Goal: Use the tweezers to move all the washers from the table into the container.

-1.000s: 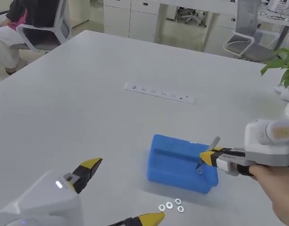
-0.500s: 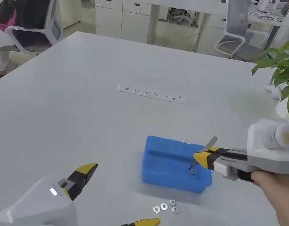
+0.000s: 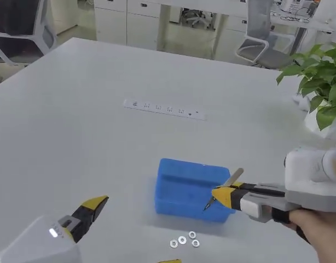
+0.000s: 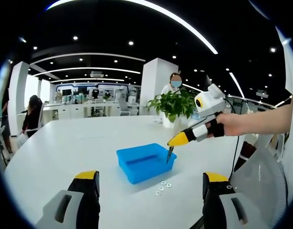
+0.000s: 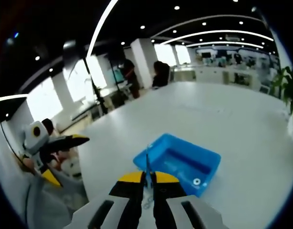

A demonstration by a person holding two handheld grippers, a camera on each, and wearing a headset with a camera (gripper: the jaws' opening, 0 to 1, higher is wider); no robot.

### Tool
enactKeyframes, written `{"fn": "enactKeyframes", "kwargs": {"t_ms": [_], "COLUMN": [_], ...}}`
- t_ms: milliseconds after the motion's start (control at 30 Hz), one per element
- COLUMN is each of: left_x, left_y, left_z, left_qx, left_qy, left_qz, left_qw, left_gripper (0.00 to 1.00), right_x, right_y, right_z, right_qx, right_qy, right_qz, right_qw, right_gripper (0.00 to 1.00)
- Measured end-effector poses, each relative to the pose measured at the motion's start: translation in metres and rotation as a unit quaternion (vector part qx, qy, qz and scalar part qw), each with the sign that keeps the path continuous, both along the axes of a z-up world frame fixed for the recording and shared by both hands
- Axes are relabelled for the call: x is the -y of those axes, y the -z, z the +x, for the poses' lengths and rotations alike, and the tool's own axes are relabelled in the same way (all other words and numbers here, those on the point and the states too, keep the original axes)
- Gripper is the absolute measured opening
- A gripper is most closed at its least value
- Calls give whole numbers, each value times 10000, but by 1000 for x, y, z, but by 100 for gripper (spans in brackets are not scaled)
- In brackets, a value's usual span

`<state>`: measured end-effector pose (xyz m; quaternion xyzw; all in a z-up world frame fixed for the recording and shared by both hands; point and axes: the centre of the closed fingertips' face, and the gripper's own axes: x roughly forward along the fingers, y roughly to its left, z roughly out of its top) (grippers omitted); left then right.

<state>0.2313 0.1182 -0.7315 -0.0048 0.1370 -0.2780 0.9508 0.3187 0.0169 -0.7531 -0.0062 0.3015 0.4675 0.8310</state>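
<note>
A blue container (image 3: 185,185) stands on the white table, with several small washers (image 3: 183,240) lying loose just in front of it. My right gripper (image 3: 218,194) is shut on the tweezers (image 3: 210,203), whose tips point down over the container's near right part. In the right gripper view the tweezers (image 5: 147,168) stick out between the closed jaws over the container (image 5: 177,161), and one washer (image 5: 197,181) lies inside it. My left gripper (image 3: 138,231) is held wide open and empty at the lower left. In the left gripper view the washers (image 4: 163,186) lie beyond the container (image 4: 145,162).
A white power strip (image 3: 165,108) lies across the middle of the table. A potted plant (image 3: 316,82) stands at the right edge. Office chairs (image 3: 255,46) are beyond the far edge. A person (image 4: 173,86) stands behind the plant in the left gripper view.
The head camera has swung right. The tweezer tips have moved a little toward the container's near wall. The washer seen at the tips earlier is no longer there.
</note>
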Motion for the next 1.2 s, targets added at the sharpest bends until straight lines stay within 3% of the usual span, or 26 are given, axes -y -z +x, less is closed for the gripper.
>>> {"fn": "enactKeyframes", "kwargs": {"t_ms": [367,567,1000,1200], "left_x": [1,-1,-1,2], "left_y": [0,0,2,2], "left_z": [0,0,-1,-2], "left_qx": [-2,-9,-37,-48], "left_qy": [46,13,20,87], "left_qz": [-28,-39,18,42], "left_qw": [10000,10000,10000,9999], "left_gripper": [90,90,89,89], "right_x": [-5,-10,-15,-15], "right_y": [45,55,60,61], "right_z": [-11,-20,-30,-33], "right_qx": [-461,-573,-415,-138], "right_qy": [-66,-163,-417,-654], "right_qz": [-301,-458,-818,-1063], "right_qw": [9985,9972,9949,9921], "right_gripper": [4,4,4,4]}}
